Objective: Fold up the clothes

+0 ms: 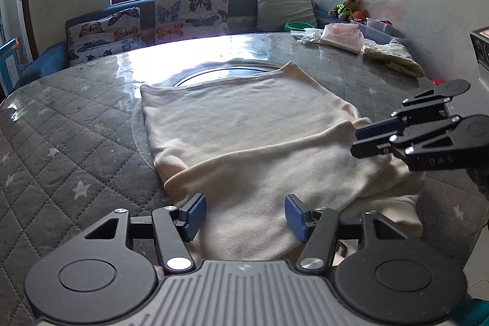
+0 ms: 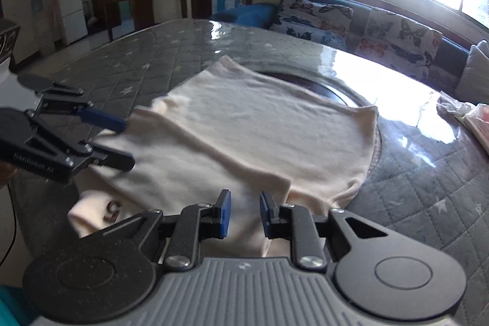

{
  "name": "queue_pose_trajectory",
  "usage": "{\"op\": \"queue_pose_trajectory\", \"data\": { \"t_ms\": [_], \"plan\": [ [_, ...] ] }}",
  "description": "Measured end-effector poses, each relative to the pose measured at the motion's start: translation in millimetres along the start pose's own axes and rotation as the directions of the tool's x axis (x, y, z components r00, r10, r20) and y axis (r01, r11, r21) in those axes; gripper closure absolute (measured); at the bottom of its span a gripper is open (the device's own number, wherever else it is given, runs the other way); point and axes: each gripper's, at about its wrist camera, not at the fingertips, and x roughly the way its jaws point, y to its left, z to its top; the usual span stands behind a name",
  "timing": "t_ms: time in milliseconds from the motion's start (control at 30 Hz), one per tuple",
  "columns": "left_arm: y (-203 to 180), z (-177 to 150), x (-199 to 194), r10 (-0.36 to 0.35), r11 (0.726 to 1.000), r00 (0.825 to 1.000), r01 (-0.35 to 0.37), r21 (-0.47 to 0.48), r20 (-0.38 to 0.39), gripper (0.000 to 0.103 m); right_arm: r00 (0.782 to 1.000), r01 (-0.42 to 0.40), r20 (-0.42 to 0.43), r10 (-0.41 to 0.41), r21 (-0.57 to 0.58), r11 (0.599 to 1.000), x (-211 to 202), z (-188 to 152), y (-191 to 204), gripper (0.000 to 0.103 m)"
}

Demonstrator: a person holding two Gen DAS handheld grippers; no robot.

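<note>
I find the cream garment (image 1: 244, 124) spread flat at the centre of the frame on the quilted counter (image 1: 76, 142), a near layer doubled over toward me. My left gripper (image 1: 244, 214) hangs above the near hem, jaws apart, holding nothing. My right gripper (image 2: 244, 214) likewise stands apart over the opposite near edge. Judgement: mid-fold; next calls for pinching matched corners evenly.

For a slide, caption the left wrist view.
Both open grippers, left and right, over a cream garment on the quilted table.
</note>
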Motion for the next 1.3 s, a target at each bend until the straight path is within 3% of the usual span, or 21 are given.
{"op": "queue_pose_trajectory", "data": {
  "t_ms": [333, 533, 733, 900, 1100, 1200, 1300],
  "plan": [
    [-9, -5, -19, 0.008, 0.998, 1.0, -0.008, 0.055, 0.011, 0.039, 1.0, -0.019, 0.006, 0.019, -0.045, 0.999, -24, -12, 9, 0.082],
    [-16, -19, -38, -0.005, 0.991, 1.0, 0.006, 0.133, -0.003, 0.039, 1.0, -0.021, 0.015, 0.022, -0.071, 0.997, -43, -20, 12, 0.076],
    [-26, -39, -56, -0.029, 0.966, 0.999, 0.032, 0.255, -0.013, 0.038, 1.0, -0.012, -0.002, 0.012, -0.116, 0.993, -57, -33, 16, 0.067],
    [-38, -52, -48, -0.02, 0.943, 0.999, 0.034, 0.332, -0.046, 0.038, 1.0, -0.017, -0.026, 0.014, -0.145, 0.989, -62, -45, 20, 0.065],
    [-52, -55, -38, -0.019, 0.915, 1.0, 0.017, 0.403, 0.0, 0.039, 0.999, -0.016, -0.04, 0.01, -0.168, 0.986, -59, -54, 27, 0.058],
    [-55, -54, -34, -0.022, 0.91, 1.0, 0.011, 0.414, 0.022, 0.052, 0.999, -0.012, -0.038, 0.004, -0.198, 0.98, -58, -57, 32, 0.055],
    [-56, -54, -32, -0.034, 0.91, 0.999, 0.017, 0.415, 0.034, 0.078, 1.0, -0.002, -0.03, -0.005, -0.227, 0.974, -58, -60, 36, 0.053]
  ]
}}
